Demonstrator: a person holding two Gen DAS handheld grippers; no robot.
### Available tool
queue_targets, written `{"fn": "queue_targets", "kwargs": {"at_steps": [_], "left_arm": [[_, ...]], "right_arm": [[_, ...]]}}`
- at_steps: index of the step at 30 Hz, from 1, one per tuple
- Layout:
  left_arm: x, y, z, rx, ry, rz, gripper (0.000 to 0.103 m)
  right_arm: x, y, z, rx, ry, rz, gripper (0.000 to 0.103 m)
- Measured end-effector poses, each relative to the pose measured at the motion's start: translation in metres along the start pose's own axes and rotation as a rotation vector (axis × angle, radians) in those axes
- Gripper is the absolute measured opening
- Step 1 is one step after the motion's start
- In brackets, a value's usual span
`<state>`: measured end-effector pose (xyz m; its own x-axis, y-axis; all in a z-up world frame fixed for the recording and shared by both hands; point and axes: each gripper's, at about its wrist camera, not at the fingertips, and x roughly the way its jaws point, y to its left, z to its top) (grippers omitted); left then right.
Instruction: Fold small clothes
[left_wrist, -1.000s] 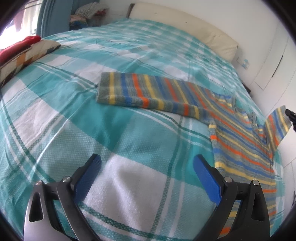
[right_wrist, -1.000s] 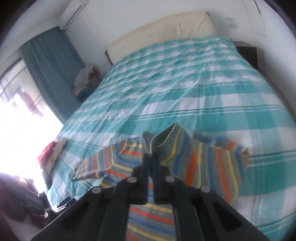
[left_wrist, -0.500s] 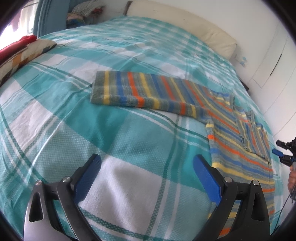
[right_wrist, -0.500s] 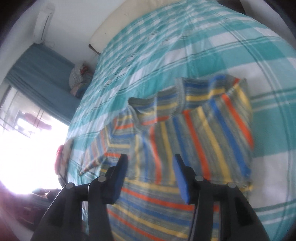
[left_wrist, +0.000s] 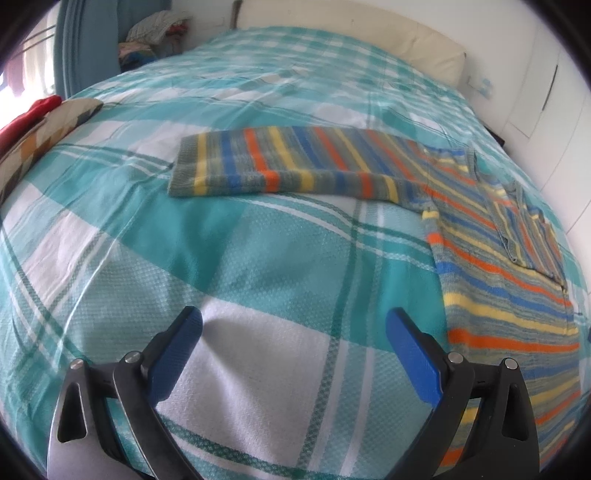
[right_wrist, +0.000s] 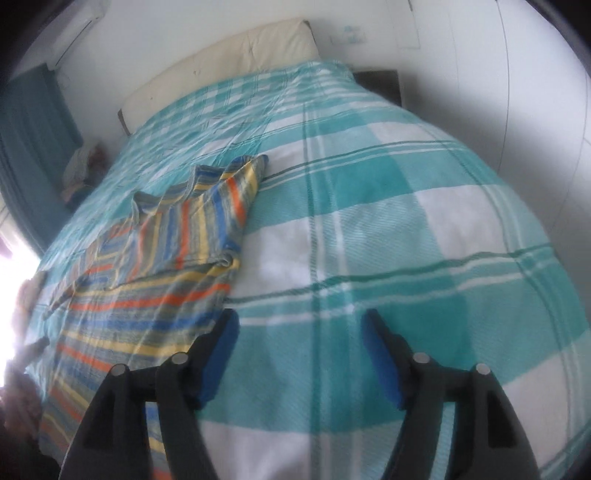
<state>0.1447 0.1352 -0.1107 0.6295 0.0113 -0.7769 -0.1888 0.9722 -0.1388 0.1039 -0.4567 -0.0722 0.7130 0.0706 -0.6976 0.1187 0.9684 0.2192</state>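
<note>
A small striped sweater (left_wrist: 491, 258) in grey, blue, orange and yellow lies flat on the bed. One sleeve (left_wrist: 288, 166) stretches out to the left; the other sleeve (left_wrist: 524, 229) is folded over the body. My left gripper (left_wrist: 295, 347) is open and empty, above the bedspread left of the sweater's hem. In the right wrist view the sweater (right_wrist: 147, 280) lies to the left with the folded sleeve (right_wrist: 207, 221) on top. My right gripper (right_wrist: 301, 347) is open and empty, just right of the sweater's edge.
The bed carries a teal and white plaid cover (left_wrist: 258, 266), with a cream headboard (left_wrist: 351, 29) at the far end. Red and patterned cushions (left_wrist: 33, 129) lie at the left edge. A pile of clothes (left_wrist: 155, 33) sits by the blue curtain. White cupboards (left_wrist: 546, 74) stand right.
My right gripper let go of the sleeve, which now lies folded over the sweater's body, then opened wide and drew back to the right. My left gripper moved slightly closer to the sweater.
</note>
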Motion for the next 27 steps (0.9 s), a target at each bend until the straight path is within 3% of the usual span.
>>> {"fn": "queue_targets", "kwargs": {"at_steps": [9,27], "left_arm": [[0.002,-0.001,-0.002,0.011,0.009,0.019,0.100],[0.010,-0.005,-0.005,0.041,0.023,0.058,0.100]], "right_arm": [[-0.005,0.020,-0.007,-0.060,-0.071,-0.053,0.074],[-0.003,0.014,-0.009,-0.029,-0.072,-0.046,0.074]]}}
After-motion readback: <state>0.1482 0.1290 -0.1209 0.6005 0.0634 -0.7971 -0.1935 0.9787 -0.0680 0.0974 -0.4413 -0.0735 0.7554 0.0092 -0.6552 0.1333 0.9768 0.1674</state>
